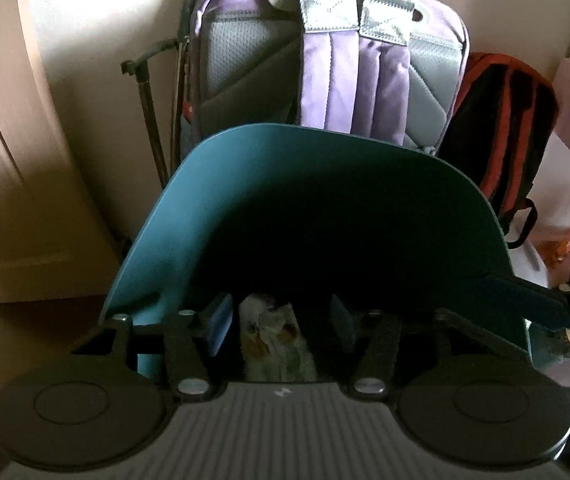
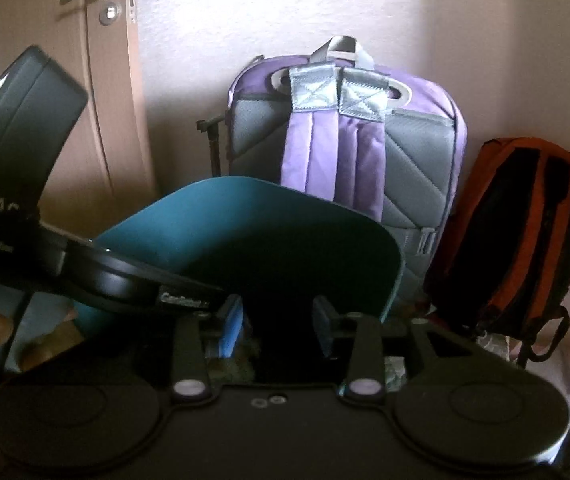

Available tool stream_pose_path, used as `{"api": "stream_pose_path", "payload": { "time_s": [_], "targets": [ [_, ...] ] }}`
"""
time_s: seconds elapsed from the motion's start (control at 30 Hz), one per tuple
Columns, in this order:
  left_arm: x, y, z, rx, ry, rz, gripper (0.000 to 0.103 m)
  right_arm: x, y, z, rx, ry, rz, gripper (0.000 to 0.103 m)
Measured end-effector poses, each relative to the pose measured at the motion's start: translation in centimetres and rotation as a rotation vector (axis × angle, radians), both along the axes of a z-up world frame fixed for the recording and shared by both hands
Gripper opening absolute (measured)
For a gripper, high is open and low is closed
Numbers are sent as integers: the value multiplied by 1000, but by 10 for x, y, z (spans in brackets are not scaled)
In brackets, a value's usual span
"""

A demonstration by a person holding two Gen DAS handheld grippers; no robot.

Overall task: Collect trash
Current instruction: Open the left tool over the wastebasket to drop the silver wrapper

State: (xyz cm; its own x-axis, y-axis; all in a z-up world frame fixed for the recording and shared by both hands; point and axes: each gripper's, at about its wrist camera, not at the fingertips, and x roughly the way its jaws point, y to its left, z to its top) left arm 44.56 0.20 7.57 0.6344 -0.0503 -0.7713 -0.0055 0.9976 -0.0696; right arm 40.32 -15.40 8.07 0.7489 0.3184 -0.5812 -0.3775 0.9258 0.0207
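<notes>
- Teal bin [image 1: 213, 216]: it sits before the purple backpack [image 1: 349, 92]; your left hand-held gripper [image 1: 281, 322] hangs over its mouth, jaws apart.
- Crumpled wrapper [image 1: 273, 336]: between those pads, apparently unpinched, inside the bin.
- Right hand-held gripper [image 2: 277, 316]: parted, apparently empty.
- Risk: trash snagging a pad on withdrawal.

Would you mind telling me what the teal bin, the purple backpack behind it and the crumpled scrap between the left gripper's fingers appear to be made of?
Teal bin: probably plastic, smooth and matte, with a thin, evenly curved wall.
Purple backpack: woven fabric, with grey mesh padding and stitched webbing straps.
Crumpled scrap: looks like paper or tissue, whitish and creased with brownish stains; too dim to be sure.
</notes>
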Motion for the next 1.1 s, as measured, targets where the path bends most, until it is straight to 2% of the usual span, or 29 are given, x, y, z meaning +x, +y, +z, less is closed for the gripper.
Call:
{"api": "stream_pose_path", "payload": {
  "time_s": [0.13,0.3,0.73,0.9,1.1],
  "targets": [
    [-17,2,11,-23,-10,4,57,-10,-5,7,11,-3,-4,44],
    [-42,-1,24,-13,-41,-11,59,-31,-7,18,12,-11,-4,48],
    [-134,8,60,-41,-89,-27,59,-113,-10,44,51,-31,15,56],
    [-168,9,59,-47,-88,-38,59,-140,-9,43,62,-34,43,58],
    [-201,8,44,-48,-67,-58,59,-169,-8,29,68,-21,80,59]
  ]
}}
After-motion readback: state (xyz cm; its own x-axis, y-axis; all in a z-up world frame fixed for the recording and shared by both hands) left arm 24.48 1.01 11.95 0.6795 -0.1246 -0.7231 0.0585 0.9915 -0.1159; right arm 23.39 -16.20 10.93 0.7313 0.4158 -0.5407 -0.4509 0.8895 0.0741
